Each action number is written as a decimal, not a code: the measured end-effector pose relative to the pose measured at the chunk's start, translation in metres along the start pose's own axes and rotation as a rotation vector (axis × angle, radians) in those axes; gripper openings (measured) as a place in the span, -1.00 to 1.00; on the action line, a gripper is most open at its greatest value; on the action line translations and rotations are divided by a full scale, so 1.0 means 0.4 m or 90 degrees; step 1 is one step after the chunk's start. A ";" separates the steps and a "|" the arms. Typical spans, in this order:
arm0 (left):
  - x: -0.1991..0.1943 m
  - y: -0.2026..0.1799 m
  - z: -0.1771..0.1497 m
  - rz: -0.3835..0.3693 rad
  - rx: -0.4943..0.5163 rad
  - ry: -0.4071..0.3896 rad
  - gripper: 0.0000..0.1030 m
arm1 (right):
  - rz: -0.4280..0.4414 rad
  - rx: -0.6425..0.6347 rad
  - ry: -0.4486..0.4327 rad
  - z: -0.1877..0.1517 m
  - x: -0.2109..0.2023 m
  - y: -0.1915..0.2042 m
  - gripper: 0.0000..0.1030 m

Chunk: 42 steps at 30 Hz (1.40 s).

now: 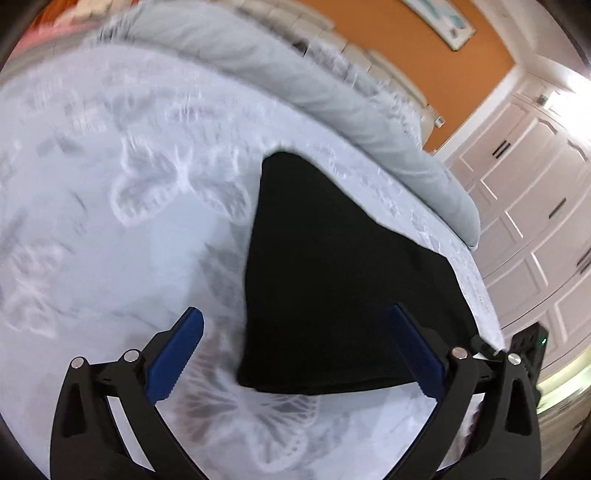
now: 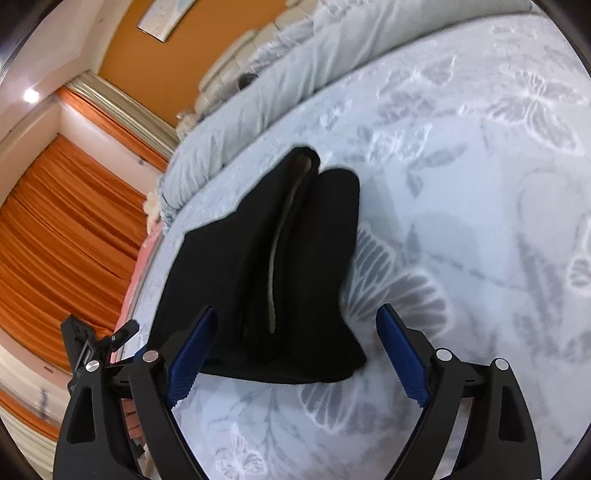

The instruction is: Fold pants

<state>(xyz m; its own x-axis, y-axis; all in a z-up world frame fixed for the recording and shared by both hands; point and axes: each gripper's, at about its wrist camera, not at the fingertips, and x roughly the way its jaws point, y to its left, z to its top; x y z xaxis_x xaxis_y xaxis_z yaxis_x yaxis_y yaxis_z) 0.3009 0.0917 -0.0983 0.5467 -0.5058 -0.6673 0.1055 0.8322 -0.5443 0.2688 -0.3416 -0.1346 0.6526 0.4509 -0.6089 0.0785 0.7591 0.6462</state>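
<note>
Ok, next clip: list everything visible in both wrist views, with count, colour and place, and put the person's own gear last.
pants: one, black, folded, lying on the bedspread ahead of both grippers
bedspread: one, pale blue-grey with white butterfly print, covering the bed
rolled duvet: one, light grey-blue, along the far side of the bed
wall: orange, behind the bed, with one framed picture
cabinet doors: white, panelled, at the right of the left wrist view
curtain: orange, at the left of the right wrist view
left gripper: black with blue fingers, open, nothing held
right gripper: black with blue fingers, open, nothing held
</note>
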 end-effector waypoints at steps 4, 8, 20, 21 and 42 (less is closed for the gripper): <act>0.089 -0.004 -0.018 0.018 -0.025 0.053 0.88 | -0.026 -0.012 0.004 -0.009 0.044 0.023 0.10; 0.043 -0.064 -0.031 0.056 0.036 0.024 -0.28 | 0.006 -0.048 0.005 -0.020 0.000 0.076 -0.32; -0.132 -0.111 -0.040 0.121 0.113 -0.074 0.65 | -0.141 -0.114 -0.119 -0.025 -0.166 0.109 0.20; -0.153 -0.132 -0.037 0.138 0.127 -0.104 0.87 | -0.147 -0.136 -0.125 -0.016 -0.169 0.134 0.21; -0.018 -0.234 -0.105 0.320 0.269 -0.043 0.87 | -0.228 -0.145 -0.095 0.117 0.032 0.134 -0.48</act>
<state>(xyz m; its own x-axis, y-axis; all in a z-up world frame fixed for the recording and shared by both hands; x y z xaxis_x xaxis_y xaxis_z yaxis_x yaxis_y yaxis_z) 0.2522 0.0076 -0.0638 0.6639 -0.0280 -0.7473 0.1328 0.9878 0.0809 0.3168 -0.3172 -0.0863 0.7173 0.0812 -0.6920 0.1625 0.9463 0.2795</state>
